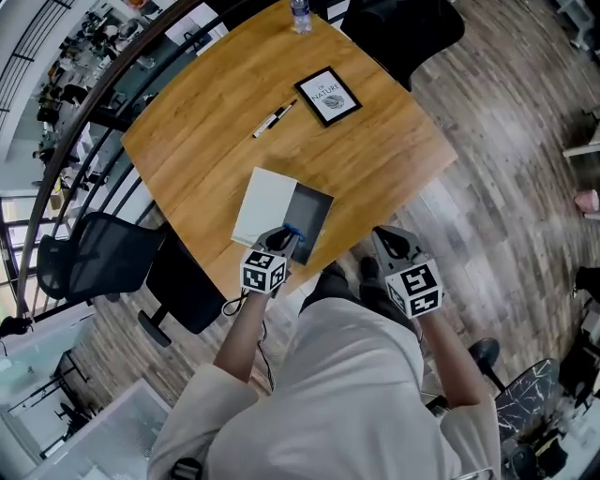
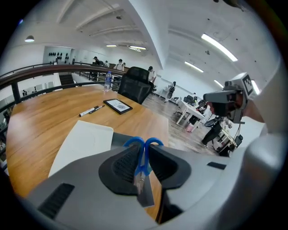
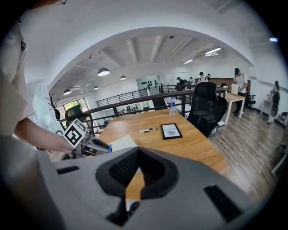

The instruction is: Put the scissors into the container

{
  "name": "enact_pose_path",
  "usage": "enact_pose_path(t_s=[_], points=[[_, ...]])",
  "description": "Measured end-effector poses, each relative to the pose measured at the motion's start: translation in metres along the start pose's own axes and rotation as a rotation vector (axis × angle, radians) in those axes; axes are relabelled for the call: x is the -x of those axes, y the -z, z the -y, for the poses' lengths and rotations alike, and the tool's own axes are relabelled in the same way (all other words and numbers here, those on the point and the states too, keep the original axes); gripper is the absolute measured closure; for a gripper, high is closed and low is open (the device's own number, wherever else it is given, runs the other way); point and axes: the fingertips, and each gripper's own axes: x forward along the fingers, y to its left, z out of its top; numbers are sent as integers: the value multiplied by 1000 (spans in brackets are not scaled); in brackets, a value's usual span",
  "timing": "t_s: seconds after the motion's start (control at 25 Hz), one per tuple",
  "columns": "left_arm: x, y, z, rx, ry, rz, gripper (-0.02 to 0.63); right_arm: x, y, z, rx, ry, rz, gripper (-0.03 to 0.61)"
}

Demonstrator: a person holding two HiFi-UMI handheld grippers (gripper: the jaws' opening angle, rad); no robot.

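Note:
My left gripper is shut on the scissors, at the near edge of the wooden table. In the left gripper view the blue handle loops stick out past the pads and the blade points back toward the camera. Just beyond them lies the container, a flat grey tray with a white panel joined on its left. My right gripper hangs off the table's near corner, to the right of the tray. Its jaws stand slightly apart with nothing between them.
Farther back on the table lie a marker pen, a black-framed card and a water bottle. Black office chairs stand at the left and at the far side. A railing runs along the left.

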Motion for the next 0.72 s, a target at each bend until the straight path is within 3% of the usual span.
enact_pose_path(t_s=[0.36,0.72], points=[[-48,23,-12,-21,24,-130,545,-2,22,8,-67,52,-35,577],[-92,31,-23,-15,14,-208,545,-13,38,10,-129,74,-57,577]])
